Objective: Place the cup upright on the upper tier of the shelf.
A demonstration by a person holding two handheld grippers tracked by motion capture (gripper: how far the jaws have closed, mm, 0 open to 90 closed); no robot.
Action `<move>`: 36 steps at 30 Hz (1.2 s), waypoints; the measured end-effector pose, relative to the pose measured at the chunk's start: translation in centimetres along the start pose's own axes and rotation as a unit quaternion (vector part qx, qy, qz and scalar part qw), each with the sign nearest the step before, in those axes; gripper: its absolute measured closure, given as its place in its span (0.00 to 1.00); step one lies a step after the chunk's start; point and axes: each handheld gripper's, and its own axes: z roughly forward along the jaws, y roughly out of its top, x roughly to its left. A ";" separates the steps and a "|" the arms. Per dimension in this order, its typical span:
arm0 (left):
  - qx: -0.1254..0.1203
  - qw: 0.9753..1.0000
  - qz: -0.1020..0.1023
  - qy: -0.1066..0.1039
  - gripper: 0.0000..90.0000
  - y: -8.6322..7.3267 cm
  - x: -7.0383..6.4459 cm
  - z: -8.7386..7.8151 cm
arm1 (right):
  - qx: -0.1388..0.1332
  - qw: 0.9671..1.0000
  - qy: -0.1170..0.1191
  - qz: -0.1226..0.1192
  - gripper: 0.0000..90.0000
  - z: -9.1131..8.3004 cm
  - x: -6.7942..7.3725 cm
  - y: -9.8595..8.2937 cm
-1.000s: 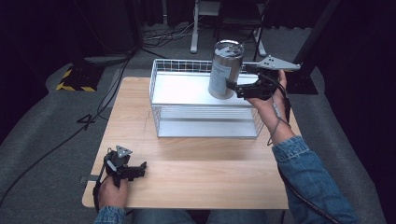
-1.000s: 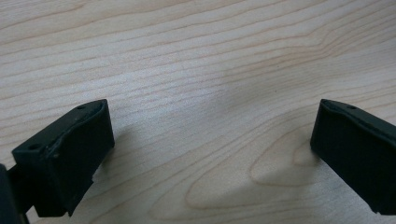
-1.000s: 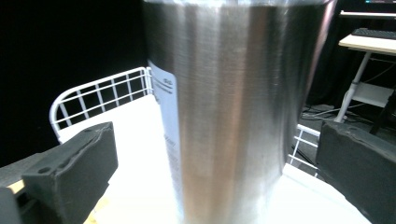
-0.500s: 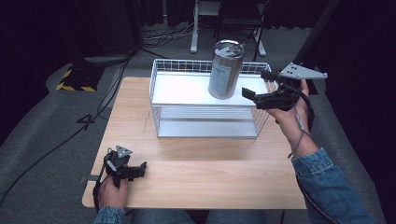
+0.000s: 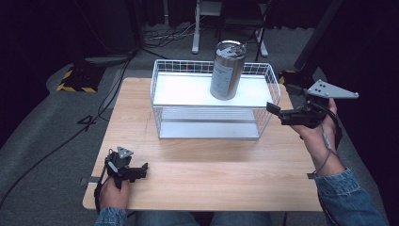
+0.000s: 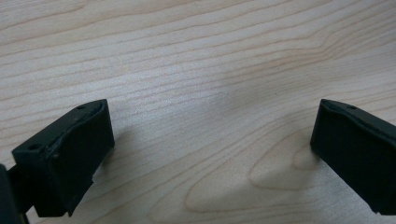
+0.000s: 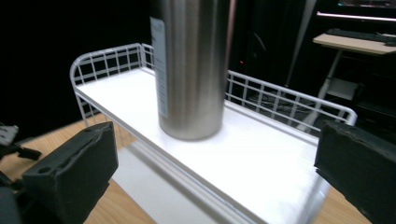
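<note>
A steel tumbler stands upright on the white wire rack's top shelf, apparently placed; the right tongs, spread and empty, hang just off the rack's right end, clear of its rim, while the left tongs, also spread, rest near the tabletop's bare front edge

One steel tumbler is standing on top of one white wire rack. One wooden table is carrying that rack. Two grippers are being held around the rack: one just right of it, one well in front, to the left.
</note>
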 end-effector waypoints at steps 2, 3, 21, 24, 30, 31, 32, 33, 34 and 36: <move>0.000 1.000 0.000 0.000 0.00 0.0 0.0 0.0 | 0.011 1.000 -0.013 -0.001 0.00 -0.5 -0.2 -0.6; 0.000 1.000 0.000 0.000 0.00 0.0 0.0 0.0 | 0.011 1.000 -0.013 -0.001 0.00 -0.5 -0.2 -0.6; 0.001 1.000 0.004 -0.006 0.00 0.1 0.1 0.1 | 0.100 0.991 -0.074 0.051 0.00 -3.5 -1.3 -10.0; 0.001 1.000 0.004 -0.006 0.00 0.1 0.1 0.1 | 0.110 0.989 -0.080 0.055 0.00 -3.5 -1.5 -11.2; 0.001 1.000 0.004 -0.006 0.00 0.1 0.1 0.1 | 0.140 0.983 -0.093 0.070 0.00 -3.2 -1.7 -14.9; 0.001 1.000 0.003 -0.005 0.00 0.1 0.1 0.1 | 0.142 0.983 -0.094 0.071 0.00 -3.2 -1.7 -15.2; 0.001 1.000 0.004 -0.005 0.00 0.1 0.1 0.1 | 0.147 0.982 -0.093 0.075 0.00 -3.1 -1.7 -15.7; 0.001 1.000 0.004 -0.005 0.00 0.1 0.1 0.1 | 0.147 0.982 -0.093 0.075 0.00 -3.1 -1.7 -15.7; 0.001 1.000 0.004 -0.005 0.00 0.1 0.1 0.1 | 0.150 0.981 -0.094 0.075 0.00 -3.0 -1.7 -16.2; 0.001 1.000 0.004 -0.006 0.00 0.1 0.1 0.1 | 0.170 0.978 -0.098 0.073 0.00 -2.8 -1.5 -17.5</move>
